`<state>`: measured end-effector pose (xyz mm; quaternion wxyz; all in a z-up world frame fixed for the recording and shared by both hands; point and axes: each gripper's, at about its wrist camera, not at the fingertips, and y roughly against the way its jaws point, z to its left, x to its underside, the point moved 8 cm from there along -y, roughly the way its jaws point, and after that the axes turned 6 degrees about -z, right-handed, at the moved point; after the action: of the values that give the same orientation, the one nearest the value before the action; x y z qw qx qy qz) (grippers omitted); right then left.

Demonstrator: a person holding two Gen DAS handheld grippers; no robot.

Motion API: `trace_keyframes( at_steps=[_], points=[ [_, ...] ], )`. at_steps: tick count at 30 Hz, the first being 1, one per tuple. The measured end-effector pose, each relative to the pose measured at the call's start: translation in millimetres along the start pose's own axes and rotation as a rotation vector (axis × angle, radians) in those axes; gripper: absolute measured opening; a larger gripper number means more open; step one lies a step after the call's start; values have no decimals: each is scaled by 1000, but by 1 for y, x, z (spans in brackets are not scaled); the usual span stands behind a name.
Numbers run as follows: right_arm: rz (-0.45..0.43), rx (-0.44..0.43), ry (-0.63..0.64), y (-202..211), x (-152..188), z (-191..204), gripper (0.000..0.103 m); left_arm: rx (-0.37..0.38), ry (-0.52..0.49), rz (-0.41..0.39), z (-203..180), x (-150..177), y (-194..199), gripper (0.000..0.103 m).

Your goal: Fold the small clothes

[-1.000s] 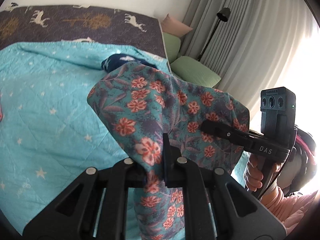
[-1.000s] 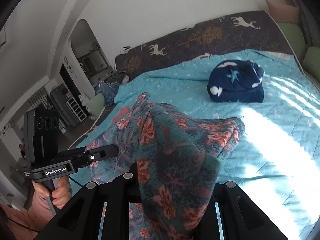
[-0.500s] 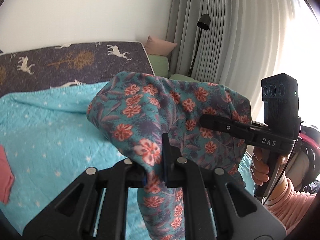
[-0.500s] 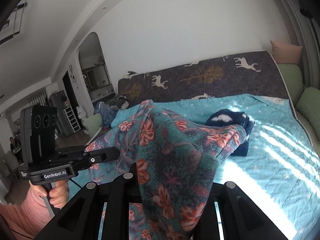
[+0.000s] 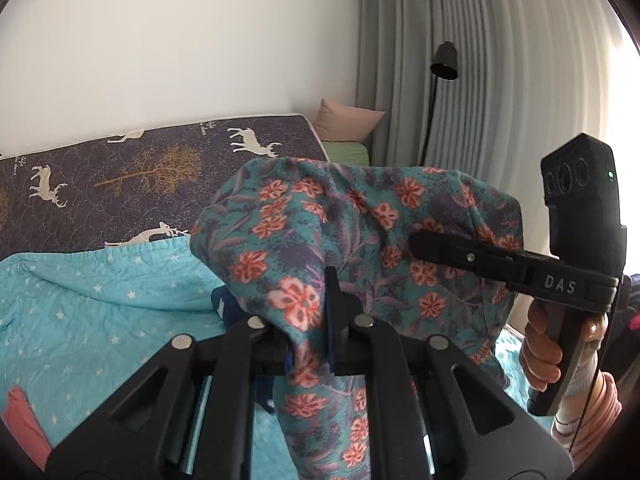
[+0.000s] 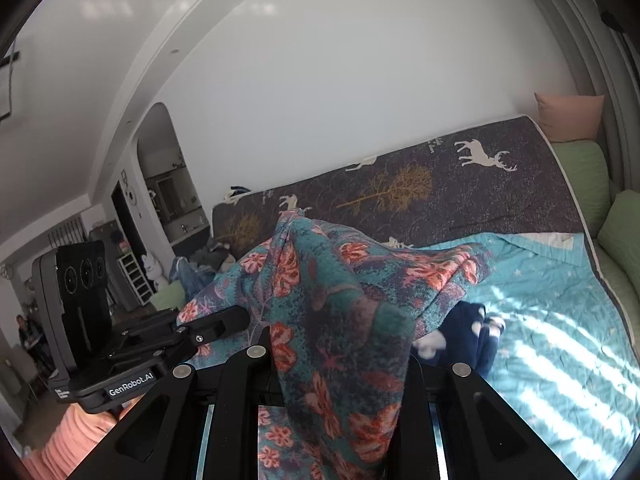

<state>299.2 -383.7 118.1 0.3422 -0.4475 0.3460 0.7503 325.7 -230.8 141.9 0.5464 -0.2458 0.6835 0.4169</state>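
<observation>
A teal garment with red flowers [image 5: 360, 232] hangs in the air between both grippers, above the bed. My left gripper [image 5: 320, 308] is shut on one edge of it. My right gripper [image 6: 340, 344] is shut on another edge, and the cloth [image 6: 340, 288] drapes over its fingers and hides them. The right gripper also shows in the left wrist view [image 5: 416, 244], and the left gripper in the right wrist view [image 6: 240, 316]. A folded navy garment with white shapes [image 6: 464, 332] lies on the bed behind the cloth.
The bed has a turquoise star quilt [image 5: 100, 312] and a dark deer-print sheet [image 5: 120, 184] by the wall. A red cloth [image 5: 24, 420] lies at the left. Green and pink cushions [image 6: 580, 168], a floor lamp [image 5: 444, 60] and grey curtains stand at the right.
Both grippers have risen and tilted up with the floral garment. The bed and the navy garment have dropped lower in view; more wall shows.
</observation>
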Motion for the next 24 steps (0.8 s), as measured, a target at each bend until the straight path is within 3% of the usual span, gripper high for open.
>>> trace_keyframes(
  at_steps=[4,8,11,13,14,16,19,22,24],
  points=[
    [7,11,-23,-47,-10,-31,20,-30,28,11,25,-4,-51,13],
    [63,25,-98,-105,0,-80,23,-79,109,83,61,26,-122,19],
    [164,111,-140,-159,30,-133,28,-205,148,241,94,86,-195,28],
    [275,247,-147,-196,65,-178,29,-321,82,404,107,138,-232,28],
    [334,325,-136,-209,84,-199,30,-350,33,441,105,161,-242,29],
    [435,437,-94,-224,120,-231,39,-382,-35,374,96,174,-243,28],
    [363,459,-92,-214,130,-247,68,-366,-40,342,89,174,-237,28],
    [342,449,-146,-206,131,-254,72,-358,-48,362,85,168,-234,28],
    [317,498,-126,-198,121,-253,72,-368,-77,365,81,161,-232,28]
  ],
)
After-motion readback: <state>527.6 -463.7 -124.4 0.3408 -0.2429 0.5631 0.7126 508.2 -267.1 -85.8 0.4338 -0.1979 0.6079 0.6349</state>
